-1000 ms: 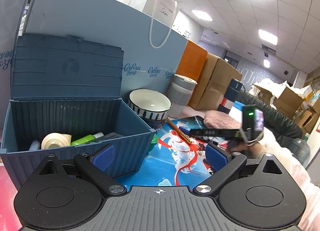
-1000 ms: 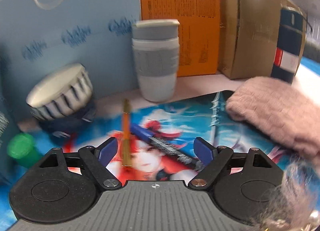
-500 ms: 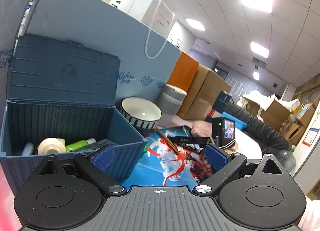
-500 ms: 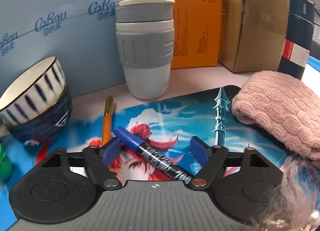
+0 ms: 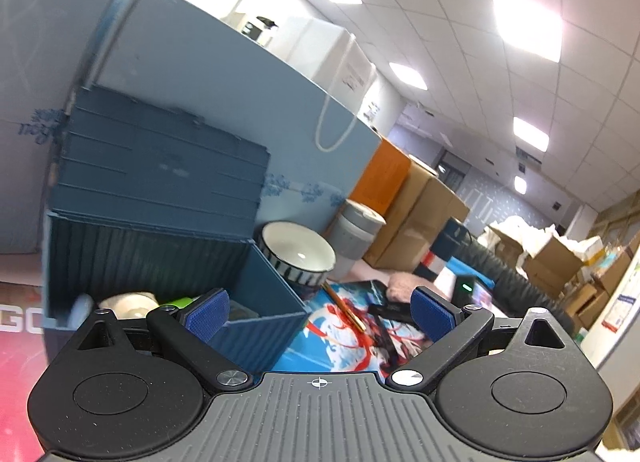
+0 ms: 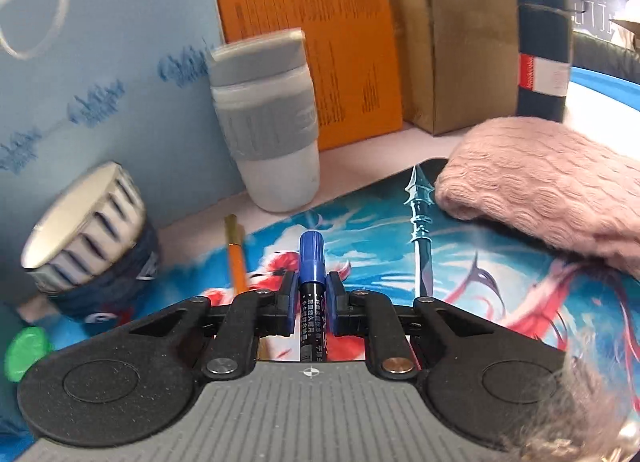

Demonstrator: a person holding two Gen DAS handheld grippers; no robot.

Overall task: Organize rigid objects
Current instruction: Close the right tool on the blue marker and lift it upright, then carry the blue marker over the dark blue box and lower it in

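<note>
My right gripper [image 6: 313, 286] is shut on a blue-capped black marker [image 6: 312, 262], which points forward over the printed mat [image 6: 460, 262]. An orange pen [image 6: 237, 262] lies on the mat just left of it; it also shows in the left wrist view [image 5: 345, 308]. My left gripper [image 5: 320, 310] is open and empty, held above the front right corner of the open blue storage box [image 5: 256, 270]. The box holds a tape roll [image 5: 128, 304] and a green item [image 5: 180, 302].
A striped bowl [image 6: 88, 229] stands left of the marker, a grey cup [image 6: 268, 121] behind it, a pink knitted cloth [image 6: 540, 173] at right. A dark bottle [image 6: 542, 41] and cardboard boxes [image 6: 452, 41] stand at the back. A green cap [image 6: 26, 350] lies at far left.
My right gripper has closed on the marker, which was lying between its open fingers. My left gripper has tilted upward and stayed open.
</note>
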